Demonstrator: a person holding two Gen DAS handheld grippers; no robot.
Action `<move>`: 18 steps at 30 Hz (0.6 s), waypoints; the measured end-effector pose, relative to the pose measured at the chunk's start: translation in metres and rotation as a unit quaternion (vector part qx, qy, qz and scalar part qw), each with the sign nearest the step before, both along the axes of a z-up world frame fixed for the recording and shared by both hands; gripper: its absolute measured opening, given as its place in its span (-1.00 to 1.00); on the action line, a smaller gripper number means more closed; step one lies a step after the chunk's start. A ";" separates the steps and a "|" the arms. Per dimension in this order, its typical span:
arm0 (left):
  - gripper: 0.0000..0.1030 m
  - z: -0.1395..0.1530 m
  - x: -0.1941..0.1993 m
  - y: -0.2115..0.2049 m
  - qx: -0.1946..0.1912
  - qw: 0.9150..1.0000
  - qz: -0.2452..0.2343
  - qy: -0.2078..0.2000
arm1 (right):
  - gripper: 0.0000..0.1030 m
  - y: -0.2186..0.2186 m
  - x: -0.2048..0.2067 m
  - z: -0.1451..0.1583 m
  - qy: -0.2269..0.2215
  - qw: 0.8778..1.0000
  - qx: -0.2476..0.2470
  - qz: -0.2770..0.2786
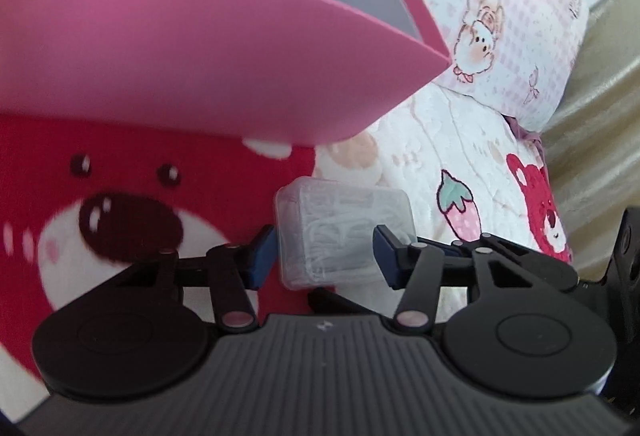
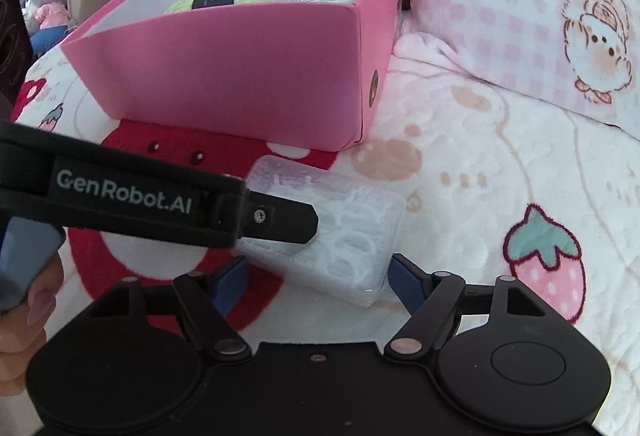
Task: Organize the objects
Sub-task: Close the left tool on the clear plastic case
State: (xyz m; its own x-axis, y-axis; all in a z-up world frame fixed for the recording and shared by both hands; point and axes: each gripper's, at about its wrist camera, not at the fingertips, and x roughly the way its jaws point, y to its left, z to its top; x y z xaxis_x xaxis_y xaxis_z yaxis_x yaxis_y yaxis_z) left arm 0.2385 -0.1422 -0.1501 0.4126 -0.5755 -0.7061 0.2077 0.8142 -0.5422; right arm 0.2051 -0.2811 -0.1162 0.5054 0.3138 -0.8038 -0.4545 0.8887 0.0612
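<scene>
Picking up the clear plastic case (image 1: pixel 344 232) of paper clips from the blanket (image 2: pixel 480 196) looks like the step in hand. Left gripper (image 1: pixel 326 252) straddles one end, pads close beside its sides; contact too close to call. Right gripper (image 2: pixel 316 276) stands apart around the near corner, not touching. Next: firm the left pinch, lift, carry to the pink box (image 2: pixel 248 68) just behind

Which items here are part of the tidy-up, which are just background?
In play: clear plastic case of white clips, between the left gripper fingers; pink box already holding green yarn.
Background: patterned pillow, bear blanket, plush toys.
</scene>
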 end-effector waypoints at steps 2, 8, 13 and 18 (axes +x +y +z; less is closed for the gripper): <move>0.00 0.002 -0.002 0.004 0.000 1.000 0.008 0.025 | 0.57 -0.001 -0.006 0.003 0.013 1.000 0.013 0.002; -0.01 0.008 -0.028 0.019 0.015 0.997 0.038 0.062 | 0.67 0.007 -0.028 0.004 0.041 0.998 0.040 0.026; -0.03 0.008 -0.041 0.036 0.008 0.994 0.056 0.091 | 0.75 0.021 -0.041 0.005 0.047 0.997 0.039 0.043; -0.03 0.009 -0.050 0.047 -0.004 0.993 0.077 0.093 | 0.79 0.026 -0.042 0.008 0.050 0.996 0.051 0.043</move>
